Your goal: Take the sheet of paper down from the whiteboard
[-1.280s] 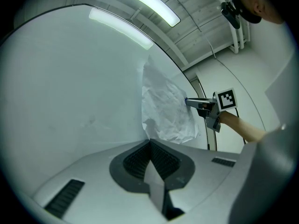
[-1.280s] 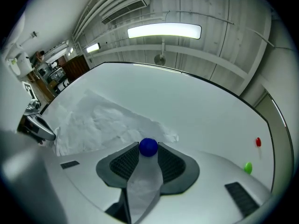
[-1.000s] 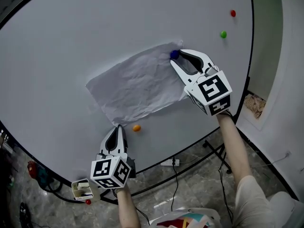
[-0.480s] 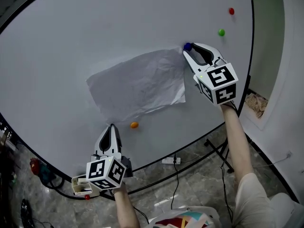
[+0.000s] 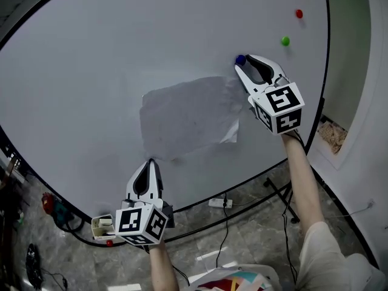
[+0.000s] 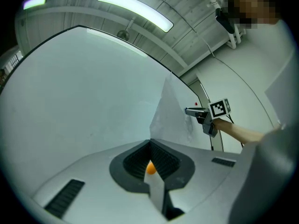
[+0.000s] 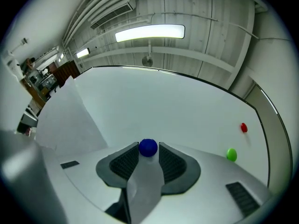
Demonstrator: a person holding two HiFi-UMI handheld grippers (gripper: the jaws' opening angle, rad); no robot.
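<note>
Beside paper (image 5: 182,117) — L gripper (image 5: 150,163) pinches orange magnet (image 6: 150,168), R gripper (image 5: 245,66) blue magnet (image 5: 240,60).

I worked in what looked like a lab or workshop room, with a big whiteboard (image 5: 109,47) on a stand, a power strip (image 5: 216,204) and loose cables (image 5: 224,226) on the stone-tiled floor (image 5: 260,241), and a fluorescent tube light (image 7: 149,32) overhead.

1 whiteboard (image 5: 91,53), 1 sheet of paper (image 5: 182,117), 2 grippers (image 5: 150,162) (image 5: 244,63), 4 magnets: blue magnet (image 5: 240,59), orange magnet (image 6: 150,168), red magnet (image 5: 299,13), green magnet (image 5: 285,40)
</note>
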